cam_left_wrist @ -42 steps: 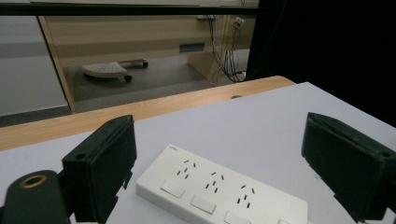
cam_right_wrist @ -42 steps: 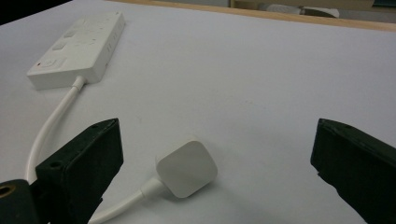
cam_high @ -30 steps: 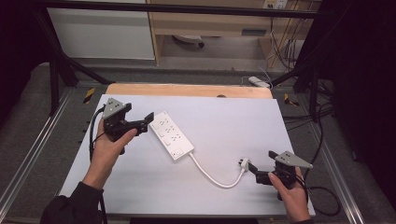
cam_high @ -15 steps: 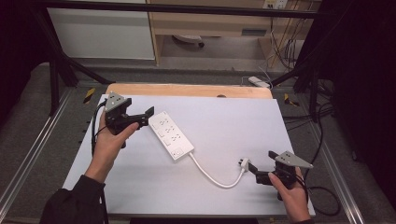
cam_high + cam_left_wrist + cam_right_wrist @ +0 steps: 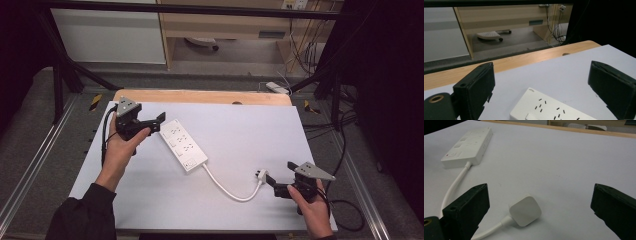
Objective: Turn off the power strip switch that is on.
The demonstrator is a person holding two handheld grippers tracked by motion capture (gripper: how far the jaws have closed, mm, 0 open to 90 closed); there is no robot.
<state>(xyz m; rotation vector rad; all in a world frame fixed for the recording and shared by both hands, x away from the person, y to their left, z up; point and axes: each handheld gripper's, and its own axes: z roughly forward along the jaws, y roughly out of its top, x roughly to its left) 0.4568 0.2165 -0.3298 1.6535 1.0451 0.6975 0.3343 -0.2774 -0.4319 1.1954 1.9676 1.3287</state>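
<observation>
On the white table [image 5: 235, 125], the power strip [image 5: 183, 144] serves as the landmark for everything else. Just to the left of its far end is the left gripper [image 5: 159, 121], held in the person's left hand [image 5: 120, 150], with its jaws wide apart and holding nothing. From the left gripper view, the far end of the power strip [image 5: 554, 107] lies low between the two jaws, close but not yet touched. To do this step well, the person should probably lower the gripper until the jaws stand on both long sides of the strip, then close across its narrow width, so that the strip cannot turn when the cord pulls.

From the near end of the power strip, the white cord [image 5: 227, 189] runs in a curve toward the right and ends in the plug [image 5: 261, 175], well apart from the strip. Just to the right of the plug is the right gripper [image 5: 274, 186], also with its jaws spread and empty. In the right gripper view the plug [image 5: 525, 210] lies flat on the table between the jaws, nearer to the left one. It seems best to center the plug first and to grip its square body, not the cord [image 5: 452, 188].
</observation>
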